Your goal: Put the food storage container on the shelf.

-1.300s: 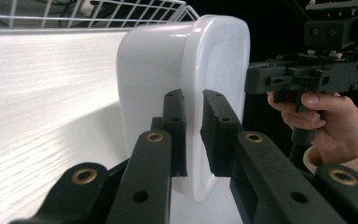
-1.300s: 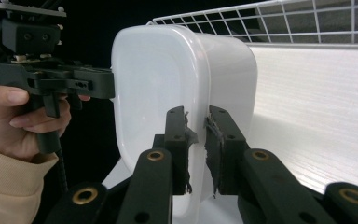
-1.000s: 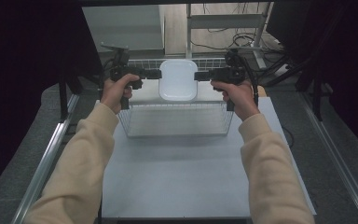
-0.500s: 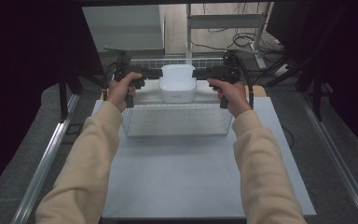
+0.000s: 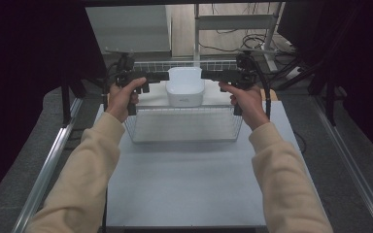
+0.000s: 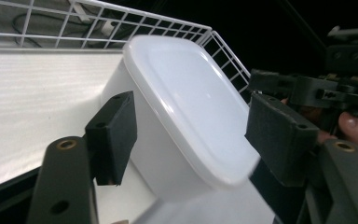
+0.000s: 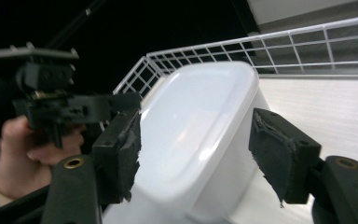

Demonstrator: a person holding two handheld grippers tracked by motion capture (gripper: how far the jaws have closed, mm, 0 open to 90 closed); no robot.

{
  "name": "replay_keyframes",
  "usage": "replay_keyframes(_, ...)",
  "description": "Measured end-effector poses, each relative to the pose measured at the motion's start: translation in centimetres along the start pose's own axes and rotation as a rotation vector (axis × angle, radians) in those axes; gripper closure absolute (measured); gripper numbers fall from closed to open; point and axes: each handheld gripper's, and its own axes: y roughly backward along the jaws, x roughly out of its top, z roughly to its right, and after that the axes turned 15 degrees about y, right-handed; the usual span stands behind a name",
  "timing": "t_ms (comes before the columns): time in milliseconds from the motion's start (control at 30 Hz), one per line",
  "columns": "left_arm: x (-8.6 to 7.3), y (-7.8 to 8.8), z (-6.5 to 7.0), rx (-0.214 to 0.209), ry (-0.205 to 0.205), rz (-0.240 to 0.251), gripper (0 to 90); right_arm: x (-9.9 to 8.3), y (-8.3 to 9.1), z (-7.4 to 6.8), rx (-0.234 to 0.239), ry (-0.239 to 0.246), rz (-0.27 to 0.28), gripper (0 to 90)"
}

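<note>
A white plastic container (image 5: 185, 86) with its lid on sits between my two grippers, over the rear part of a white wire basket (image 5: 184, 109). My left gripper (image 5: 162, 76) points at it from the left and my right gripper (image 5: 206, 75) from the right. In the left gripper view the container (image 6: 186, 112) lies between the spread jaws of the left gripper (image 6: 196, 135), its near edge blurred. In the right gripper view the right gripper (image 7: 200, 154) straddles the container (image 7: 200, 121), and one of its pads (image 7: 282, 154) stands apart from the wall. Both pairs of jaws have just been opening.
The wire basket stands at the far end of a pale table top (image 5: 184, 184). Its back wall (image 6: 121, 23) rises just behind the container. Metal rails (image 5: 53, 160) run along both sides of the table, and cables and a rack (image 5: 233, 29) lie beyond it.
Both pairs of jaws have opened off the container. The container has turned from showing its flat lid to showing its rim and side. Both hands stay at the basket's rear corners.
</note>
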Motion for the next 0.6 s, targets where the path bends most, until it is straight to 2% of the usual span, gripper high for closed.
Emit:
replay_keyframes(133,-1.7,1.1,0.7,0.041,-0.062,0.019,30.7,-1.1,1.9,-1.1,-0.030,0.121,0.019,31.2)
replay_keyframes(300,-4.0,2.2,1.5,0.099,-0.157,0.018,28.7,-3.1,4.0,-2.2,-0.054,0.232,-0.022,28.3)
replay_keyframes(400,-5.9,3.0,1.7,0.125,-0.210,0.028,27.7,-4.4,5.0,-2.7,-0.073,0.275,-0.043,28.2)
replay_keyframes(500,-7.8,3.7,1.7,0.138,-0.233,0.036,27.3,-6.2,5.8,-3.1,-0.076,0.297,-0.057,28.0)
replay_keyframes(600,-10.4,4.6,1.4,0.135,-0.246,0.045,26.9,-8.5,6.4,-3.6,-0.090,0.322,-0.072,27.8)
